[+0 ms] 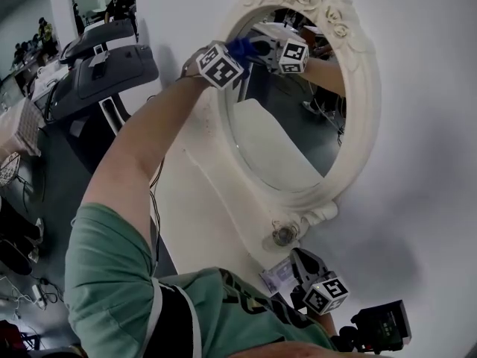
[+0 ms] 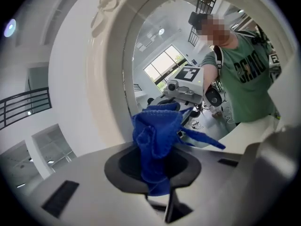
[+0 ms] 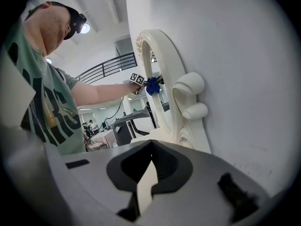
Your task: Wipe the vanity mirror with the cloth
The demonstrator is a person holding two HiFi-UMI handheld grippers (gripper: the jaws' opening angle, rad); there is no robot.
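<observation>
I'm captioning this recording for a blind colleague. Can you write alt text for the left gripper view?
The left gripper is shut on a bunched blue cloth, held up at the glass of a vanity mirror close to its cream frame. The glass reflects the gripper's marker cube and a person in a green T-shirt.

We're in a big open lab-style work hall: a mezzanine railing (image 3: 106, 66) runs across the middle left of the right gripper view, people (image 1: 119, 2) gather at the head view's upper left beside bulky grey machines (image 1: 104, 66), and cables (image 1: 22, 286) trail over the floor (image 1: 52, 192) at lower left.
</observation>
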